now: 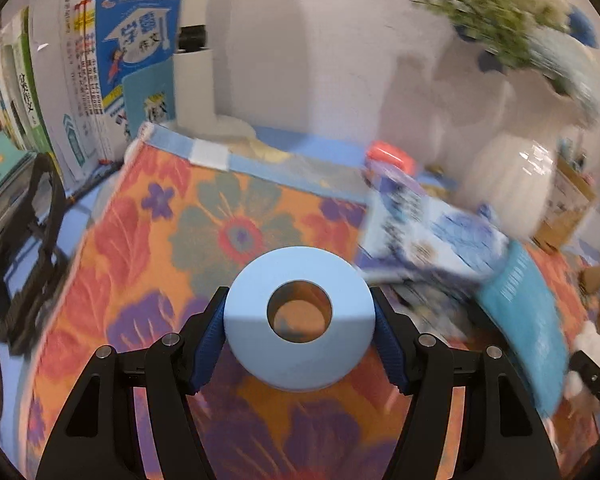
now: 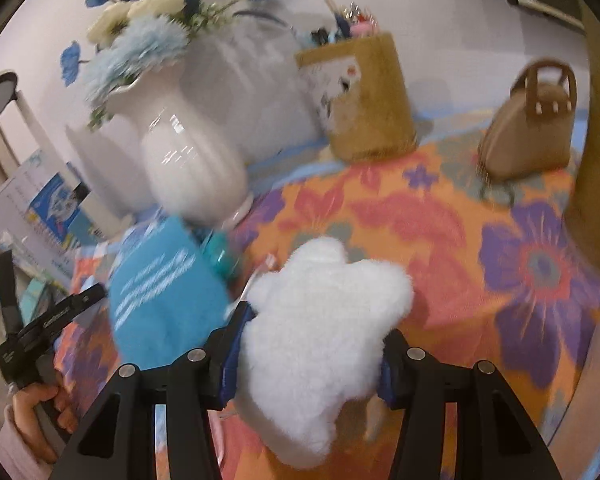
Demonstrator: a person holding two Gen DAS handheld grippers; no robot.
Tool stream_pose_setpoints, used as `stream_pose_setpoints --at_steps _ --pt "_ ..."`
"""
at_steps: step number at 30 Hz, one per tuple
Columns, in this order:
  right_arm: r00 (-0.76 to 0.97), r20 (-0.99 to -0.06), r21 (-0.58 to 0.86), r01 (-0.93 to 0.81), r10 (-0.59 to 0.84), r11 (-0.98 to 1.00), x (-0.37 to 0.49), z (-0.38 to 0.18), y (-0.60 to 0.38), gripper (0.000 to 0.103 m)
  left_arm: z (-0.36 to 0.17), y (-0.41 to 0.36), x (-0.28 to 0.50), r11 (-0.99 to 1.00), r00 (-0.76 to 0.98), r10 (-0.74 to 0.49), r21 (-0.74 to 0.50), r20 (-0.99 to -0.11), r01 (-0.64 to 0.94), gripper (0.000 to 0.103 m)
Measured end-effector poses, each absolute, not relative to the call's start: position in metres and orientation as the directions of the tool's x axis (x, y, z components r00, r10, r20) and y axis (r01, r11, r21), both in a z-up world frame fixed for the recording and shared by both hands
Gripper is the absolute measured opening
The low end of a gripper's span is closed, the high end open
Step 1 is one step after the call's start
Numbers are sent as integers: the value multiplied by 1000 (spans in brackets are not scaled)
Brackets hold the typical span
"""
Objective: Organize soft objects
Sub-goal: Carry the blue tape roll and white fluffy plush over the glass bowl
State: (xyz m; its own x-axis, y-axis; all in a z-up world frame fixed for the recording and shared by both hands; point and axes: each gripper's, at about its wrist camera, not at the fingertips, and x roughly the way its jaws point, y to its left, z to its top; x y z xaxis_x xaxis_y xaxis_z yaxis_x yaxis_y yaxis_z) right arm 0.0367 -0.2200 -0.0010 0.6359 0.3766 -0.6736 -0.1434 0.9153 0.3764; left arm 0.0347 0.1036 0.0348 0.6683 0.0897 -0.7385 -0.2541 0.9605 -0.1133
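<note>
Nearby, white vase (image 2: 188,160), perhaps books (image 1: 432,232) blocking.

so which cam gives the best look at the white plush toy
The right wrist view: the white plush toy fills the centre, gripped between the right gripper. The left wrist view catches only a small white scrap of it at the right edge, while the left gripper holds a blue roll.

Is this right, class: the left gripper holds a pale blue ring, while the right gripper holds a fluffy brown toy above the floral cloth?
One detail is wrong. In the right wrist view, the right gripper holds a fluffy white toy, not a brown one. The left gripper does hold the pale blue ring, and the floral cloth lies beneath.
</note>
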Motion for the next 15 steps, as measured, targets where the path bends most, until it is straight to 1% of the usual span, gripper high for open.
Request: stream_pose_setpoints --at_steps 4,7,12,15 --pt "625 -648 423 -180 436 888 18 9 -227 52 58 67 29 981 684 27 -111 -729 -157 65" --pt "642 -597 462 -215 481 861 7 34 -240 52 81 34 29 991 710 -43 -118 -703 -57 65" --pt "707 -523 447 -249 477 859 -4 91 -273 52 116 -27 37 985 728 -170 -132 -664 110 65" --pt "746 -491 437 -235 449 868 -5 116 -301 52 128 -63 44 972 727 -232 -135 -646 190 65"
